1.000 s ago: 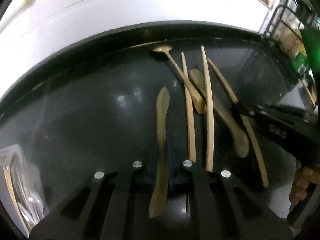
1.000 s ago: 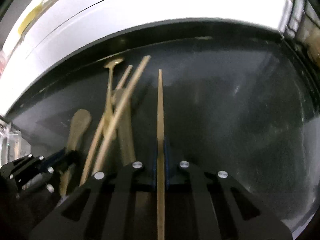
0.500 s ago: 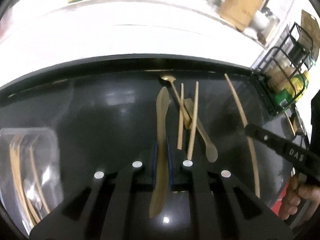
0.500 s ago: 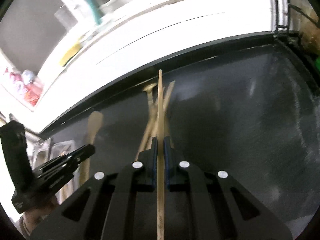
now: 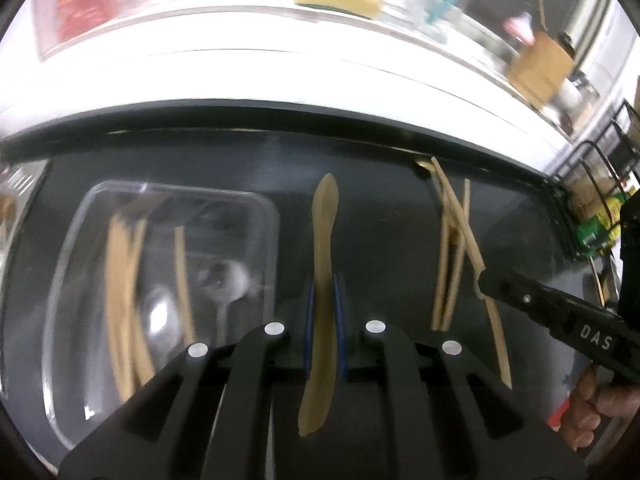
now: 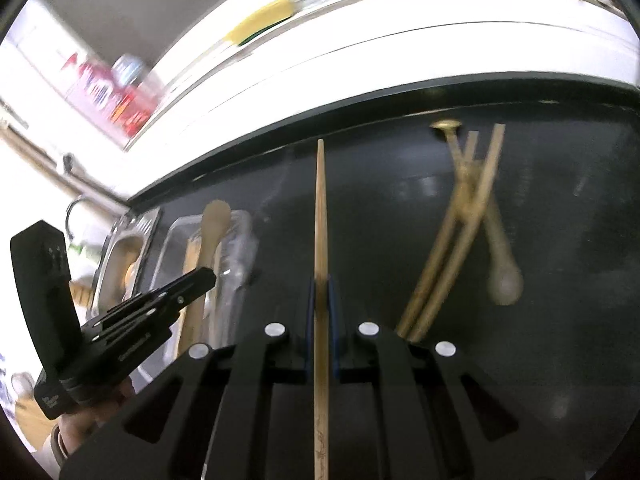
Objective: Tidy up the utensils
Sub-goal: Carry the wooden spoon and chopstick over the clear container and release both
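- A dark, glossy counter (image 5: pixel 200 160) carries everything.
- A clear tray (image 5: pixel 64 280) rests on its left side, utensils inside.
- Loose wooden utensils (image 5: pixel 452 240) lie crossed together toward the right, by the far edge.

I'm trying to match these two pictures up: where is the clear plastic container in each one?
Left wrist view: clear plastic container fills the lower left, holding utensils.
Right wrist view: it sits at left centre, partly behind the left tool.
Shared landmark: the loose utensil pile on the dark countertop.
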Demonstrator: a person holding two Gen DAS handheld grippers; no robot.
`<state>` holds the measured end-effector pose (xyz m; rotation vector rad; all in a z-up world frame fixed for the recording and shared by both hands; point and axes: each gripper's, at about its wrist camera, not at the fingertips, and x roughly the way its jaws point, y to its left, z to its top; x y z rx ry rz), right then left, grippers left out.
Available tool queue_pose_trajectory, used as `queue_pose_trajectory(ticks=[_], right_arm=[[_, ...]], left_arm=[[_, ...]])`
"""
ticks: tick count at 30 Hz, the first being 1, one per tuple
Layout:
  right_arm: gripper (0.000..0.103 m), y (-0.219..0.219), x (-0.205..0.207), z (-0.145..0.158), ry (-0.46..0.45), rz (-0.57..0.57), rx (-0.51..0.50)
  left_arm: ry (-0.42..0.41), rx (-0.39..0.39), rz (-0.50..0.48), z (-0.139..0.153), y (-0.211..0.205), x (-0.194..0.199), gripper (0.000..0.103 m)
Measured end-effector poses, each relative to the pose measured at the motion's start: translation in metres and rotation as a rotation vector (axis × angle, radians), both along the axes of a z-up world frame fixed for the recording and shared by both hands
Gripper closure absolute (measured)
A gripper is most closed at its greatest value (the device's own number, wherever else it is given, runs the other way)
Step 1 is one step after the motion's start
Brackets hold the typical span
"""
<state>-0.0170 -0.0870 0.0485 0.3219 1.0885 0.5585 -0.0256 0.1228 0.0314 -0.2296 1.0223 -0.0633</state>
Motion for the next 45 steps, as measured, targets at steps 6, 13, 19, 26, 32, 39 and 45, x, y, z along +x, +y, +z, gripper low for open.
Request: queue_pose_trajectory(ticks=[6,13,19,26,32,39,45], right_arm=[[0.096,0.051,-0.012,0.004,-0.005,0.104,0.001],[0.096,0.108,-0.003,0.005,0.068,0.148,0.048],[0.096,0.144,-0.009,0.0,0.141,0.165,0.09],[0.096,0.166,-0.016,-0.011,0.179,0.163,0.09],[0.096,0.173,-0.014,-0.009,0.176,0.151,0.085],[0.096,0.18,-0.013,-0.006,0.152,0.148,0.051],[0.096,0.18,-0.01,-0.008,0.163,0.137,0.041]], left_arm=[[0.008,0.031,0.071,-0.001,0.04,-0.02,0.094],[0.045,0.056,0.109,-0.012,0.082,-0.036,0.094],[0.066,0.049,0.15,-0.021,0.119,-0.04,0.094],[0.065,0.05,0.141,-0.022,0.14,-0.04,0.094],[0.082,0.06,0.11,-0.024,0.144,-0.038,0.094],[0.103,0.046,0.088,-0.038,0.139,-0.039,0.094],[0.112,0.045,0.078,-0.043,0.137,-0.04,0.094]])
